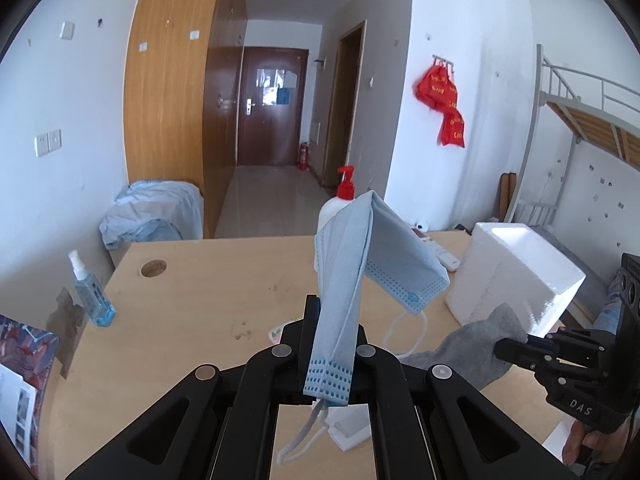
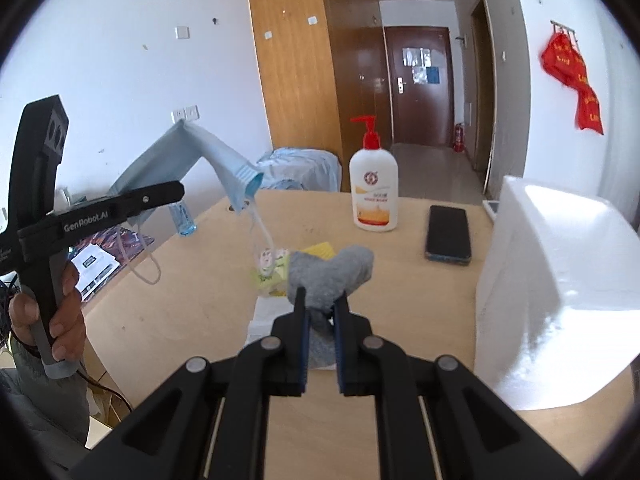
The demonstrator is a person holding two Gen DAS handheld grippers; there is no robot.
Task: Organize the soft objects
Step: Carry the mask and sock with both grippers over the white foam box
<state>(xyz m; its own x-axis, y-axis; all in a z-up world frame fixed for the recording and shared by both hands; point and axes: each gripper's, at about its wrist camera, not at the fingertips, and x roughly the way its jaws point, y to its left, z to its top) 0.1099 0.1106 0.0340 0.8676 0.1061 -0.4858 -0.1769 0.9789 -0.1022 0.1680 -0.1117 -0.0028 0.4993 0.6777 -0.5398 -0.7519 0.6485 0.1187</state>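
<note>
both wrist cameras look along their tongs, close over one shared desk (image 1: 192,300).

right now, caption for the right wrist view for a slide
Right gripper shut on a grey sock above the desk, white foam box alongside.

Matt wood table (image 2: 400,280); pleated cloth mask (image 1: 352,248); fuzzy knit sock (image 2: 332,272).

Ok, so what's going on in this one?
A person holds a gripper in each hand over a wooden desk. The left gripper is shut on a blue face mask, which is lifted and folds over above it, ear loops dangling. The right gripper is shut on a grey sock, raised just off the desk. A white foam box stands to the right, with nothing seen going into it yet.
</note>
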